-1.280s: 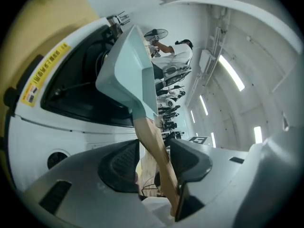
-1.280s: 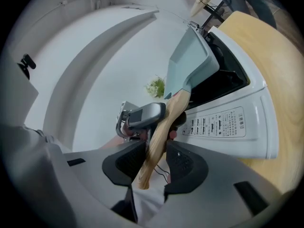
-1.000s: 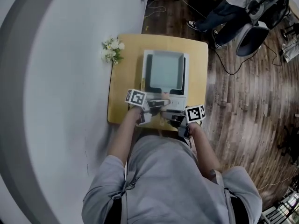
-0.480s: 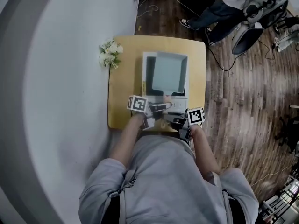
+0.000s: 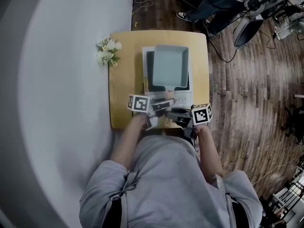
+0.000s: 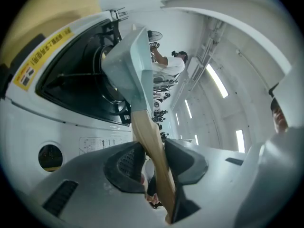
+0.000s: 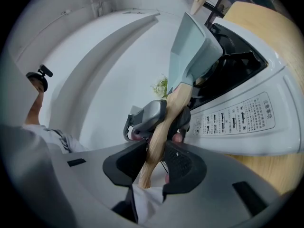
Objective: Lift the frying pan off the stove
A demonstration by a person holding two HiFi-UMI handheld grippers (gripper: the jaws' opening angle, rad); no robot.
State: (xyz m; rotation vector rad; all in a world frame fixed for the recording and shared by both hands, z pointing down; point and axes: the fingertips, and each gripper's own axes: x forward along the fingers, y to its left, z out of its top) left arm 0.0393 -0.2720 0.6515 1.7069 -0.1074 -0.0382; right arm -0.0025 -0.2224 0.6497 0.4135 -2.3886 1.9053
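I've left gripper [image 5: 160,109] and right gripper [image 5: 175,114] clamped on the frying pan [image 5: 168,68] handle [image 5: 167,95] at 6 o'clock, jaws just eased slightly wider, sharing its weight.

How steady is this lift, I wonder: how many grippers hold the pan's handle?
2. The left gripper clamps the handle nearer the pan; the right gripper clamps its free end. Both pairs of jaws have just opened slightly with the handle between them.
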